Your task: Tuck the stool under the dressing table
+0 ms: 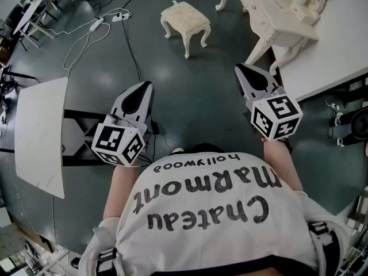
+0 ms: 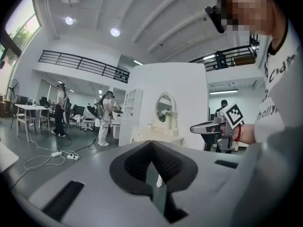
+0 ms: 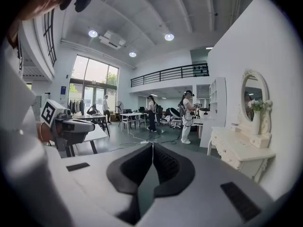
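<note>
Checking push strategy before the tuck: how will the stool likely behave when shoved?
The stool looks rigid, a carved frame on four curved legs, so it should move as one piece. Its small feet on the smooth floor probably slide easily. Pushed high at the padded top, it might tip.

The stool stands on the floor, apart from the dressing table. The left gripper and right gripper hover well short of it.

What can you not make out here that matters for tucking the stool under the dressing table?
- Head view: the space under the dressing table, hidden by its own top; its back, cut off by the top edge.
- Right gripper view: the stool, hidden behind the right gripper and its body.
</note>
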A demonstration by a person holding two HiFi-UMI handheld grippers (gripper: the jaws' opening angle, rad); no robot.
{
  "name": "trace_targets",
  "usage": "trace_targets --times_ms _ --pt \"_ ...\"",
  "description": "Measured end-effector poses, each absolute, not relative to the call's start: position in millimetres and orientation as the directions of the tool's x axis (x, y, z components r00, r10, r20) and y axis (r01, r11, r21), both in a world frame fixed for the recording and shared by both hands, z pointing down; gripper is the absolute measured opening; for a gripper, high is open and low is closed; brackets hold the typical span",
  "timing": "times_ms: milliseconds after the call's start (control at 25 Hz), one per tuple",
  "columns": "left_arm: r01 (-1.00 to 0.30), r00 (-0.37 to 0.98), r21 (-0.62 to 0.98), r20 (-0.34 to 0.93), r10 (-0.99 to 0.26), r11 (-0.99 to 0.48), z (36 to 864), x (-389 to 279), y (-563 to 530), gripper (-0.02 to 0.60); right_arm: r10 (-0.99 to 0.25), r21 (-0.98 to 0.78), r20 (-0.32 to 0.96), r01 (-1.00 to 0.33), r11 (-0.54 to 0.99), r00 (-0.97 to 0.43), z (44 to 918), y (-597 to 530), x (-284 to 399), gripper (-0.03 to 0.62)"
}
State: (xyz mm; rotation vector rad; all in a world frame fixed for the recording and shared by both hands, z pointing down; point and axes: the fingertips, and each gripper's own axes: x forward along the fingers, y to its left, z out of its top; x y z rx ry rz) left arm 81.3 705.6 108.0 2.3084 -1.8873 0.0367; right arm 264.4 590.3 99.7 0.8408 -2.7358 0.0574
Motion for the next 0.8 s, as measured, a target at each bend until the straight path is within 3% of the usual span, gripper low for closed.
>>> trace_targets --times_ms 800 --pt "-0.978 0.162 0.151 0.101 -0.982 -0.146 109 33 709 0.023 -0.506 -0.05 0.283 -0.539 0.84 -0.815 105 580 224 0.027"
